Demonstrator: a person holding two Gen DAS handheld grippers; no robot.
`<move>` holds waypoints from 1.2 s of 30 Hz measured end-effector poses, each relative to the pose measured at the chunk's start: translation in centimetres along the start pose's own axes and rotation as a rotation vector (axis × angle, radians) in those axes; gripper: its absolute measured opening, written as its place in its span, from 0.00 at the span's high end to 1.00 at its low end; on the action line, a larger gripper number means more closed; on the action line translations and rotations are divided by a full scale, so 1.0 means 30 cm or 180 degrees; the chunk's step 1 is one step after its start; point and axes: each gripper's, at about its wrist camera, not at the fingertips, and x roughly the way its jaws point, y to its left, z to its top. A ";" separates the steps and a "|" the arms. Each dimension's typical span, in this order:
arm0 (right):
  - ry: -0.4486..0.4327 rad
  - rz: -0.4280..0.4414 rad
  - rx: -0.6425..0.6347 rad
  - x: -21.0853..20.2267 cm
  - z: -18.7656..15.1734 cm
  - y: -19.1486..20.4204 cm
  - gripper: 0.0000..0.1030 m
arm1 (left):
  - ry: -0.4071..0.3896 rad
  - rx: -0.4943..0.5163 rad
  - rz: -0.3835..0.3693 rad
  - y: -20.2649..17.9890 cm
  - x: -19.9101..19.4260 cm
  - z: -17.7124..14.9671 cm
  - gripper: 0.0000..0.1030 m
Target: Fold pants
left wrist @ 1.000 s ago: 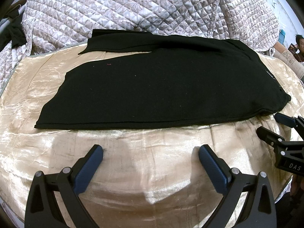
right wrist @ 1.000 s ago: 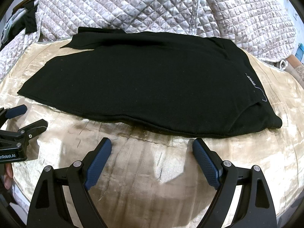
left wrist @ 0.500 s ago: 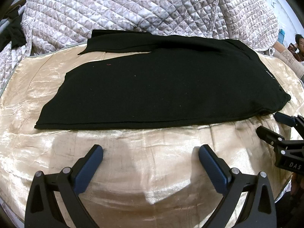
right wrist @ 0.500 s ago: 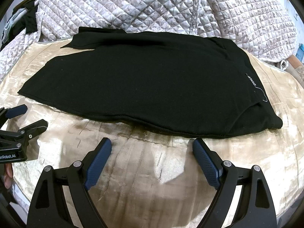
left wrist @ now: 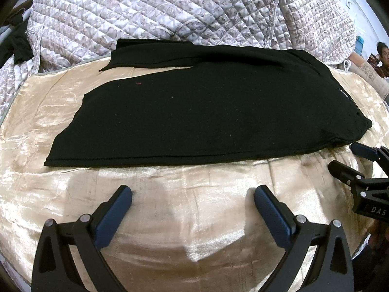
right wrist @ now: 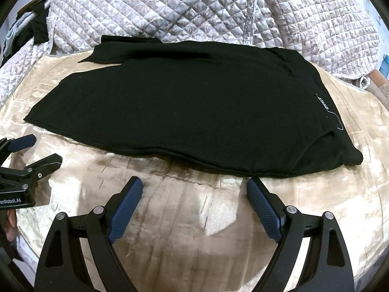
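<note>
Black knit pants lie spread flat across a shiny gold satin sheet, legs running off to the left and the waist end at the right; in the right wrist view the same pants show a small white-lettered label near the waistband, with a loose pale thread just below it; the far leg peeks out behind the near one, a narrow wedge of sheet showing between them at the left. Behind the pants rises a quilted grey-and-white patterned bedspread, heaped up against the far edge of the gold sheet; a dark garment hangs at the far left edge.

Left gripper, black-framed with blue rubber pads, hovers over bare satin just short of the near hem of the pants, jaws spread wide and holding nothing; right gripper sits likewise with its jaws wide apart and empty, its right pad just beside the near edge of the cloth without clearly touching it. Each gripper appears in the other's view: the right gripper at the right margin close to the waist corner, the left gripper at the left margin near the leg hem, both parted.

A seated person is visible far off at the right edge.
</note>
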 end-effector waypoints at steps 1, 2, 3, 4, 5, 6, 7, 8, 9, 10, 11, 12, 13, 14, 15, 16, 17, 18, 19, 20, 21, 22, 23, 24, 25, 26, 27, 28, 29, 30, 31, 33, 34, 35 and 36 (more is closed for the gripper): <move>-0.0004 0.0008 0.0008 0.004 0.002 0.000 0.14 | -0.0001 0.0000 0.0000 0.000 0.000 0.000 0.01; -0.0003 0.0017 0.0012 0.002 0.005 0.006 0.14 | 0.0000 -0.0001 0.0001 -0.001 0.000 0.000 0.01; -0.0003 0.0030 0.0021 -0.001 0.003 0.006 0.14 | 0.0001 -0.0001 0.0001 -0.001 0.000 0.000 0.01; -0.0002 0.0039 0.0028 -0.005 0.001 0.007 0.14 | 0.0002 -0.0001 0.0000 -0.001 0.000 0.000 0.01; -0.0002 0.0047 0.0030 -0.012 0.000 0.002 0.14 | 0.0002 -0.0002 0.0000 -0.001 0.000 0.000 0.01; 0.0000 0.0053 0.0030 -0.014 -0.001 0.002 0.14 | 0.0005 0.0003 0.0001 -0.006 -0.001 0.001 0.01; 0.0004 0.0058 0.0030 -0.016 -0.001 -0.001 0.14 | 0.0009 0.0003 -0.0001 -0.008 -0.002 0.001 0.01; 0.0011 0.0063 0.0030 -0.017 0.003 -0.005 0.14 | 0.0010 -0.0001 -0.0003 -0.008 -0.002 0.001 0.01; 0.0014 0.0066 0.0031 -0.020 0.002 -0.005 0.14 | 0.0015 -0.0006 -0.0007 -0.009 -0.002 0.001 0.01; 0.0016 0.0070 0.0037 -0.022 0.001 -0.006 0.14 | 0.0017 -0.0007 -0.0007 -0.010 -0.003 0.001 0.01; 0.0021 0.0074 0.0043 -0.025 0.000 -0.005 0.14 | 0.0018 -0.0007 -0.0009 -0.010 -0.003 0.001 0.01; 0.0025 0.0073 0.0038 -0.023 0.001 -0.006 0.14 | 0.0017 -0.0006 -0.0010 -0.009 -0.003 0.002 0.01; 0.0028 0.0079 0.0044 -0.025 0.001 -0.006 0.14 | 0.0019 -0.0004 -0.0009 -0.009 -0.003 0.002 0.01; 0.0030 0.0084 0.0051 -0.027 0.000 -0.006 0.14 | 0.0020 -0.0003 -0.0010 -0.009 -0.003 0.002 0.01; 0.0032 0.0087 0.0055 -0.028 0.000 -0.005 0.14 | 0.0019 -0.0005 -0.0012 -0.009 -0.003 0.002 0.01; 0.0038 0.0094 0.0064 -0.024 0.005 -0.009 0.14 | 0.0018 -0.0011 -0.0017 -0.009 -0.003 0.002 0.01; 0.0042 0.0099 0.0069 -0.026 0.005 -0.009 0.14 | 0.0020 -0.0021 -0.0026 -0.009 -0.004 0.002 0.01; 0.0046 0.0105 0.0076 -0.028 0.005 -0.010 0.14 | 0.0023 -0.0030 -0.0034 -0.010 -0.005 0.002 0.01; 0.0048 0.0116 0.0087 -0.029 0.006 -0.011 0.14 | 0.0027 -0.0035 -0.0044 -0.006 -0.005 0.004 0.01; 0.0046 0.0129 0.0101 -0.031 0.006 -0.013 0.14 | 0.0026 -0.0045 -0.0050 -0.006 -0.006 0.003 0.01; 0.0047 0.0141 0.0117 -0.034 0.004 -0.014 0.14 | 0.0025 -0.0056 -0.0058 -0.003 -0.008 0.005 0.01; 0.0052 0.0149 0.0130 -0.034 0.006 -0.017 0.14 | 0.0028 -0.0063 -0.0063 -0.002 -0.008 0.006 0.01; 0.0058 0.0156 0.0140 -0.033 0.010 -0.020 0.14 | 0.0026 -0.0068 -0.0066 -0.001 -0.009 0.005 0.01; 0.0059 0.0162 0.0149 -0.034 0.010 -0.021 0.14 | 0.0025 -0.0077 -0.0073 0.002 -0.010 0.007 0.01; 0.0061 0.0167 0.0158 -0.035 0.010 -0.022 0.14 | 0.0024 -0.0085 -0.0082 0.003 -0.011 0.007 0.01; 0.0063 0.0171 0.0166 -0.036 0.011 -0.025 0.14 | 0.0021 -0.0092 -0.0096 0.006 -0.012 0.009 0.01; 0.0063 0.0173 0.0173 -0.038 0.011 -0.027 0.14 | 0.0016 -0.0104 -0.0111 0.010 -0.014 0.011 0.01; 0.0062 0.0174 0.0185 -0.039 0.015 -0.032 0.14 | 0.0012 -0.0122 -0.0127 0.014 -0.015 0.014 0.01; 0.0055 0.0171 0.0201 -0.042 0.016 -0.036 0.14 | 0.0011 -0.0140 -0.0143 0.018 -0.016 0.016 0.01; 0.0045 0.0167 0.0226 -0.046 0.016 -0.043 0.14 | 0.0007 -0.0151 -0.0154 0.022 -0.017 0.017 0.01; 0.0042 0.0163 0.0249 -0.047 0.018 -0.050 0.14 | -0.0002 -0.0162 -0.0160 0.026 -0.018 0.018 0.01; 0.0031 0.0145 0.0311 -0.054 0.016 -0.068 0.14 | -0.0008 -0.0199 -0.0159 0.035 -0.019 0.020 0.01; 0.0036 0.0136 0.0340 -0.054 0.017 -0.077 0.14 | -0.0009 -0.0215 -0.0158 0.040 -0.018 0.021 0.01; 0.0042 0.0129 0.0375 -0.054 0.018 -0.086 0.14 | -0.0013 -0.0232 -0.0154 0.046 -0.018 0.023 0.01; 0.0044 0.0132 0.0404 -0.055 0.019 -0.095 0.15 | -0.0019 -0.0250 -0.0153 0.052 -0.019 0.024 0.01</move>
